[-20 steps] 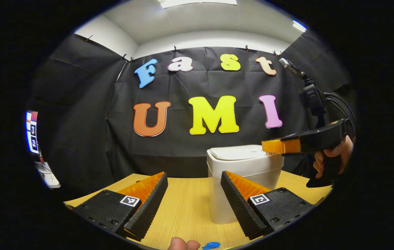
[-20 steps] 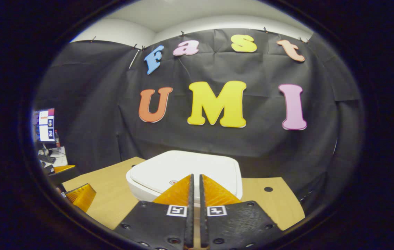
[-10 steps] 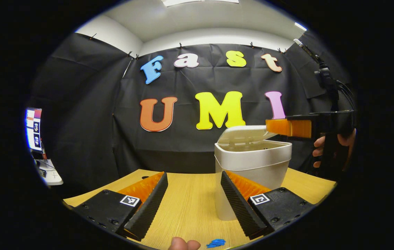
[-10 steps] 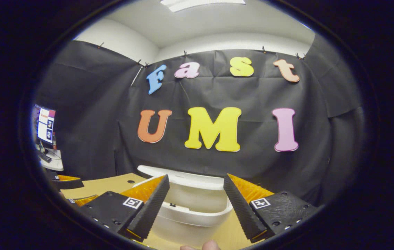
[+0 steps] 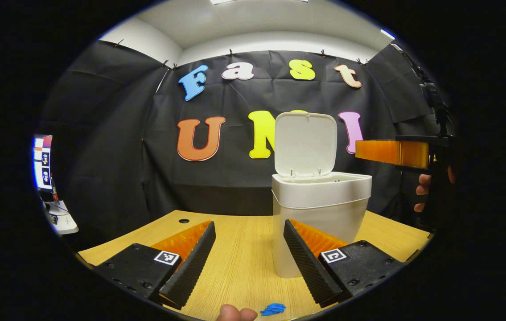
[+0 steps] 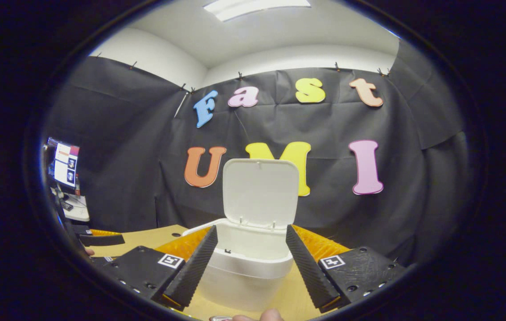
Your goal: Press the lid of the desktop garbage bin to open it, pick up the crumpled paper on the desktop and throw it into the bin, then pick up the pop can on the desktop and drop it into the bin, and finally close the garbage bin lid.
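Observation:
The white garbage bin (image 5: 319,209) stands on the wooden desk with its lid (image 5: 305,145) swung upright. My left gripper (image 5: 249,232) is open, low over the desk, to the left of and nearer than the bin. A blue crumpled paper (image 5: 273,308) lies at the bottom edge of the left gripper view. The right gripper (image 5: 388,151) hovers to the right of the bin, level with the lid, held by a hand (image 5: 422,191). In the right gripper view my right gripper (image 6: 249,236) is open, with the bin (image 6: 246,272) and its raised lid (image 6: 259,191) straight ahead between the fingers.
The wooden desk (image 5: 244,263) has a cable hole (image 5: 184,220) at its far left. A monitor (image 5: 41,162) and a small side table stand beyond the desk's left edge. A fingertip (image 5: 235,314) shows at the bottom of the left gripper view.
The bin lid went from closed to fully upright. My right gripper went from shut over the lid to open, and drew back and up to the bin's right. The left gripper stayed open.

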Demonstrator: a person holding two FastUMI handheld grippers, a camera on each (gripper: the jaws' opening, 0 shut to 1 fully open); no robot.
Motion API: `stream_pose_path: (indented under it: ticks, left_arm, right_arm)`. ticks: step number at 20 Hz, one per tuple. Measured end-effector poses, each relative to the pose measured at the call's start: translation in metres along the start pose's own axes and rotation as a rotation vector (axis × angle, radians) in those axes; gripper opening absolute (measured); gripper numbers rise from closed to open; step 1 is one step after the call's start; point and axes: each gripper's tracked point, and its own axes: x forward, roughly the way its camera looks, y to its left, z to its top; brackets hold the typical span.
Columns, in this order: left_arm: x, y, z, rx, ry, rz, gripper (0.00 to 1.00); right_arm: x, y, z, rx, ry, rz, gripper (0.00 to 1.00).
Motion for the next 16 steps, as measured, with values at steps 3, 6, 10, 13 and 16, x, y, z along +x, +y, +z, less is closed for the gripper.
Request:
stream_pose_path:
  ticks: [3, 6, 10, 13, 16]
  left_arm:
    - [-0.009, 0.002, -0.016, 0.011, 0.038, 0.006, 0.99]
    - [-0.018, 0.002, -0.040, 0.003, 0.091, 0.014, 0.99]
    - [-0.027, -0.008, -0.073, -0.053, 0.163, -0.003, 0.99]
    - [-0.036, -0.016, -0.103, -0.060, 0.222, -0.001, 0.99]
    - [-0.047, -0.024, -0.134, -0.066, 0.307, -0.006, 1.00]
  right_arm:
    - [-0.015, -0.008, -0.016, 0.016, 0.021, -0.005, 0.95]
    - [-0.029, -0.016, -0.033, 0.034, 0.029, -0.016, 0.97]
    - [-0.047, -0.018, -0.058, 0.062, 0.062, 0.002, 0.97]
    - [-0.058, -0.026, -0.072, 0.070, 0.076, -0.005, 0.95]
    - [-0.064, -0.028, -0.086, 0.066, 0.099, 0.002, 0.95]
